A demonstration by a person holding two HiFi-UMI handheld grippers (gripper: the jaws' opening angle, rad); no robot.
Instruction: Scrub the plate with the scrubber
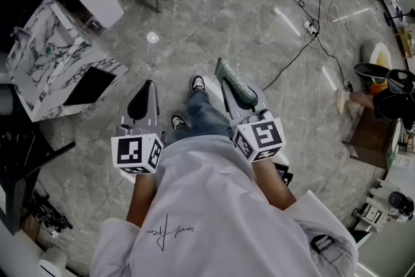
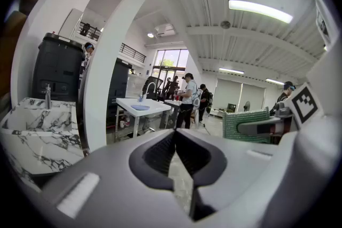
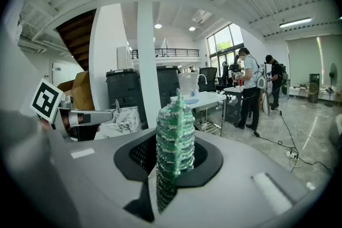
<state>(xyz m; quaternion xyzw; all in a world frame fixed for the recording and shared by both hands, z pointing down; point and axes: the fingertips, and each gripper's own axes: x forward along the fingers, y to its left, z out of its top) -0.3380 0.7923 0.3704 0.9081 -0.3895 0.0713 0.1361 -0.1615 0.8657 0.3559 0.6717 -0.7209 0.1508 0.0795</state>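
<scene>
The green scrubber [image 3: 173,115] is gripped edge-on in the right claw [image 3: 175,141], while the left claw [image 2: 175,136] is pressed together on nothing. Both are held low over the floor. No plate can be told for certain; a small blue dish-like shape [image 2: 140,107] is seen far off at twelve o'clock on a white counter [image 2: 155,109]. Pressed hard, the scrubber could be folded or twisted loose, and an unsteadied plate could be pushed away.

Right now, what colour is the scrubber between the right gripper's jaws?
Green, glittery mesh; the scrubber shows best in the right gripper view.
</scene>
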